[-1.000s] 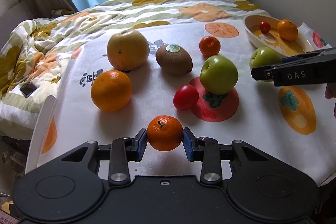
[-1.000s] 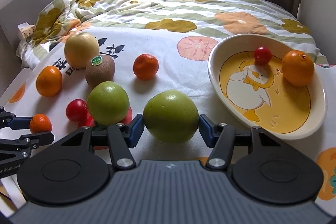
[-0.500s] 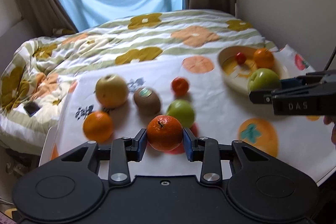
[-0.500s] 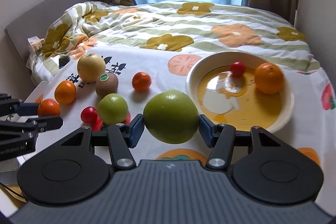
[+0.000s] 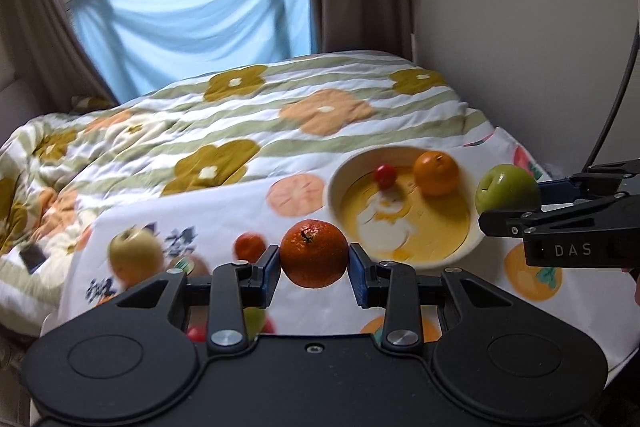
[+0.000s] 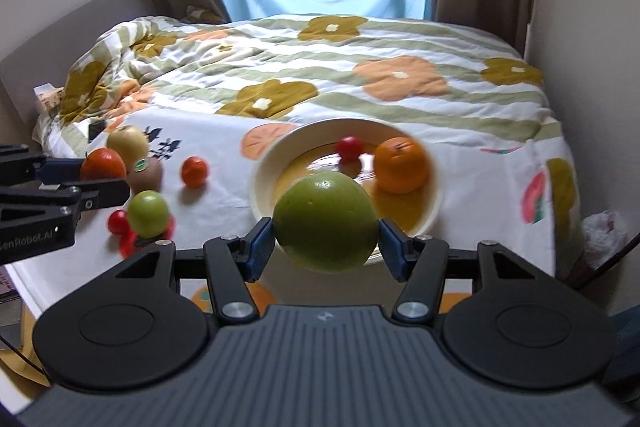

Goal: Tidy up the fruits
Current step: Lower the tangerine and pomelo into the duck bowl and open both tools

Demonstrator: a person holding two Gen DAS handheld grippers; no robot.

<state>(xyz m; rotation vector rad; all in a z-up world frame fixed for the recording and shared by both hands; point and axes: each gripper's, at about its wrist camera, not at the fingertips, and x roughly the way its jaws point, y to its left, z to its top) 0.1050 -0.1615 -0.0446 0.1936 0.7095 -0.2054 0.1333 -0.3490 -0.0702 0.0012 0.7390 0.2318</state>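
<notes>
- Left gripper (image 5: 314, 269) clamped on a tangerine (image 5: 313, 253), held above the cloth.
- Right gripper (image 6: 326, 245) clamped on a green apple (image 6: 326, 221), also in the air.
- Bowl (image 6: 260, 183) just ahead of R gripper; orange (image 6: 401, 165) & cherry tomato (image 6: 349, 147) inside.
- Ahead-left of R gripper: small apple (image 6: 148, 213), kiwi (image 6: 146, 174), pear (image 6: 128, 145) on the cloth.
</notes>
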